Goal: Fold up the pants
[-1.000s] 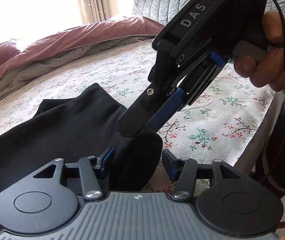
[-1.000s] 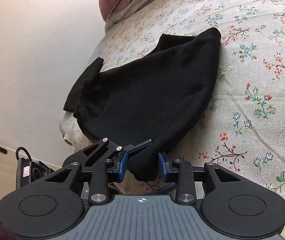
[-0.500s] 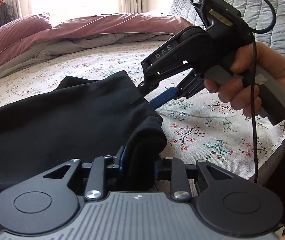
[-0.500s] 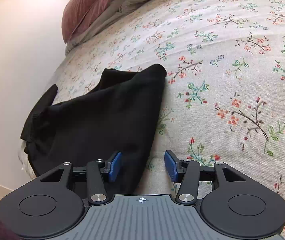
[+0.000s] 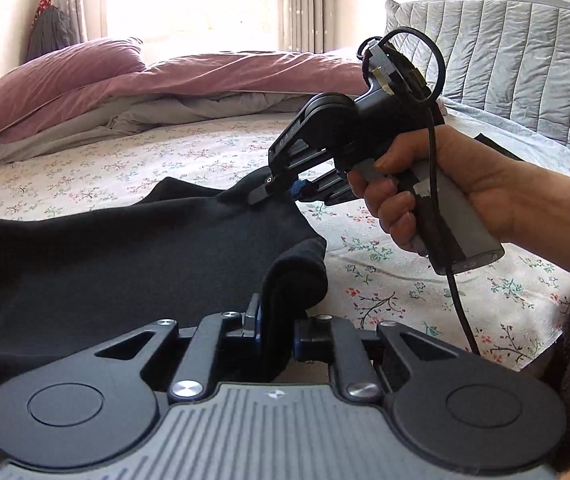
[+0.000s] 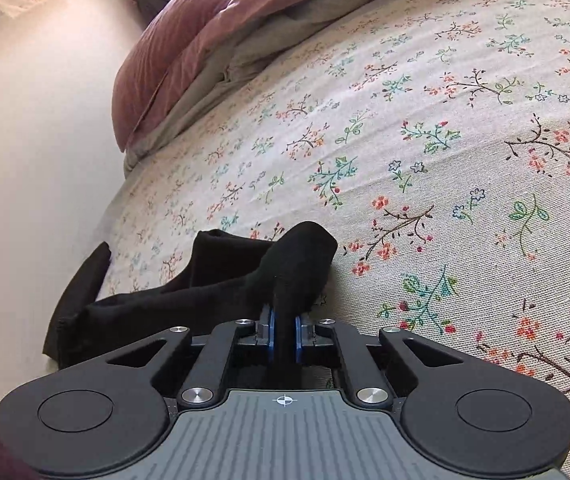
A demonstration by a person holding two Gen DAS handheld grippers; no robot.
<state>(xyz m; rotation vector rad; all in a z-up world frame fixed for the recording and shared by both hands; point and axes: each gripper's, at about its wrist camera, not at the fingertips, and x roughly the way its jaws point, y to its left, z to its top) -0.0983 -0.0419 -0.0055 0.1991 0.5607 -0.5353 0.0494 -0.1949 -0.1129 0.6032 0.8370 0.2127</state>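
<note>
Black pants (image 5: 125, 264) lie rumpled on the floral bed (image 5: 425, 280). Left tongs (image 5: 277, 332) have just closed on one corner, right tongs (image 6: 283, 334) just pinched another; folding has barely begun.

The left wrist view sits low and close behind its own fingers, facing across the bed (image 5: 425, 280) toward the window (image 5: 193, 4); the right wrist view looks down along the floral sheet; both share the black pants (image 5: 125, 256).
</note>
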